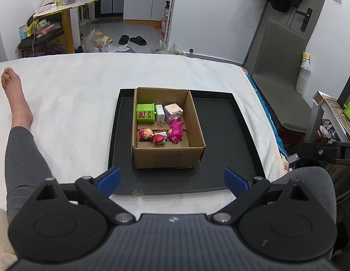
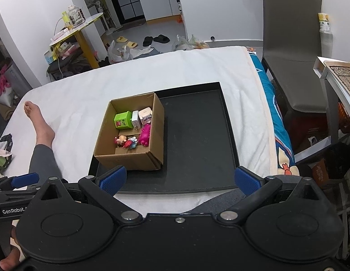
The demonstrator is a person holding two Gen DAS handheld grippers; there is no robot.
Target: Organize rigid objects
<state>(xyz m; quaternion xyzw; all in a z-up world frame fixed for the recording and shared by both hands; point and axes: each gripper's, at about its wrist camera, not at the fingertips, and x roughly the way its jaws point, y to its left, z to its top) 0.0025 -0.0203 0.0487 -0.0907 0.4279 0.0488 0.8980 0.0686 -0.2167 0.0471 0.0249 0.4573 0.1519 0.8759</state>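
Note:
A cardboard box (image 1: pixel 168 155) (image 2: pixel 127 161) stands on the left part of a black tray (image 1: pixel 222 135) (image 2: pixel 197 140) on the white bed. Inside it lie a green cube (image 1: pixel 145 113) (image 2: pixel 122 120), a white charger (image 1: pixel 160 114) (image 2: pixel 135 118), a pale box-shaped toy (image 1: pixel 172 111) (image 2: pixel 145 114), a magenta figure (image 1: pixel 176 131) (image 2: pixel 145 135) and small red and blue figurines (image 1: pixel 152 136) (image 2: pixel 126 142). My left gripper (image 1: pixel 172 179) is open and empty, held back near the tray's front edge. My right gripper (image 2: pixel 180 178) is open and empty too, over the tray's front rim.
A person's leg and bare foot (image 1: pixel 14 103) (image 2: pixel 39 124) rest on the bed left of the tray. A knee (image 1: pixel 310 185) is at the lower right. A grey chair (image 2: pixel 292 56) and a side table (image 2: pixel 337 72) stand right of the bed.

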